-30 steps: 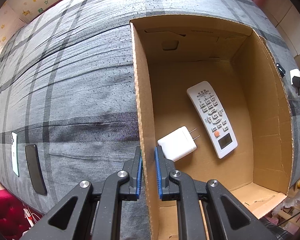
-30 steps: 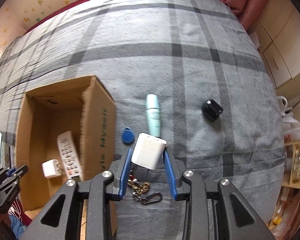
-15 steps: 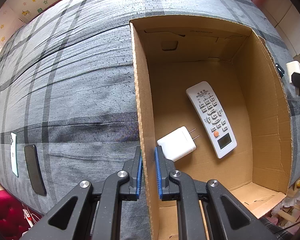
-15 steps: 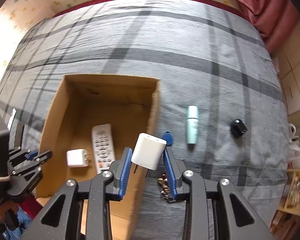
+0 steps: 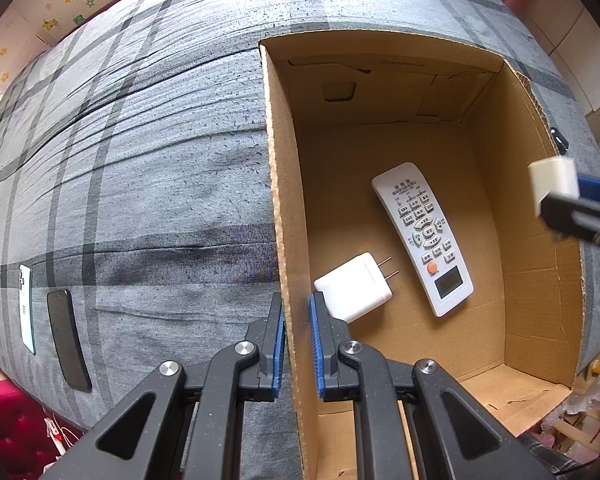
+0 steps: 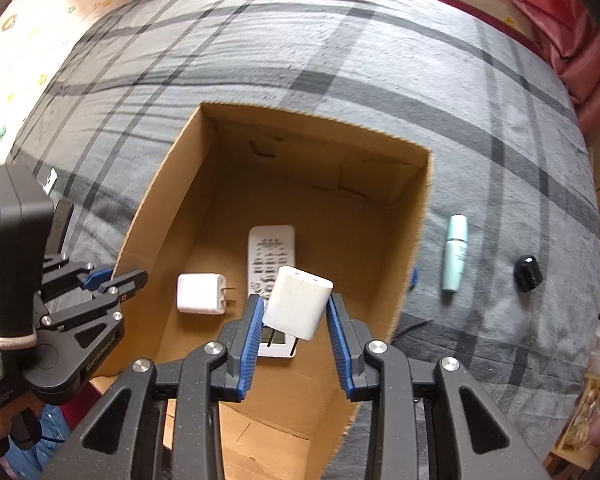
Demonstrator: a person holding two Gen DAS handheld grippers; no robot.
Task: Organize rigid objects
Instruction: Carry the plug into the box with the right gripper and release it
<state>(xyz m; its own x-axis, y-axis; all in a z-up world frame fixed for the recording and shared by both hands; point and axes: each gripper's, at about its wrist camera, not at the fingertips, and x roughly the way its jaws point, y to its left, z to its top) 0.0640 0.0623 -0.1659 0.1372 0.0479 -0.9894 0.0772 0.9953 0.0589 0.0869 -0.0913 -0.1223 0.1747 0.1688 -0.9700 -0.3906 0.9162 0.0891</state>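
While the left claw [image 5: 297, 344] pinches the cardboard box [image 5: 278, 184] wall, the right claw [image 6: 293, 322] grips a white charger [image 6: 298, 302] above the opening. Below it: remote [image 6: 271, 258] & 2nd charger [image 6: 200, 293], already boxed. To its right, still on bed: teal tube [image 6: 455, 252], black cap [image 6: 527, 273].

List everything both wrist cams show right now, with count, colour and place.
Cardboard box: 1, brown, open on the bed.
Remote: 1, white, on the box floor.
Charger in box: 1, white, box floor, beside the remote.
Held charger: 1, white, above the box.
Tube: 1, mint, on the bed right of the box.
Black cap: 1, right of the tube.
Phones: 2, one black, one white-backed, bed's left edge.
Bedspread: 1, grey plaid.
Left claw: straddles the box wall.
Right claw: grips the held charger.
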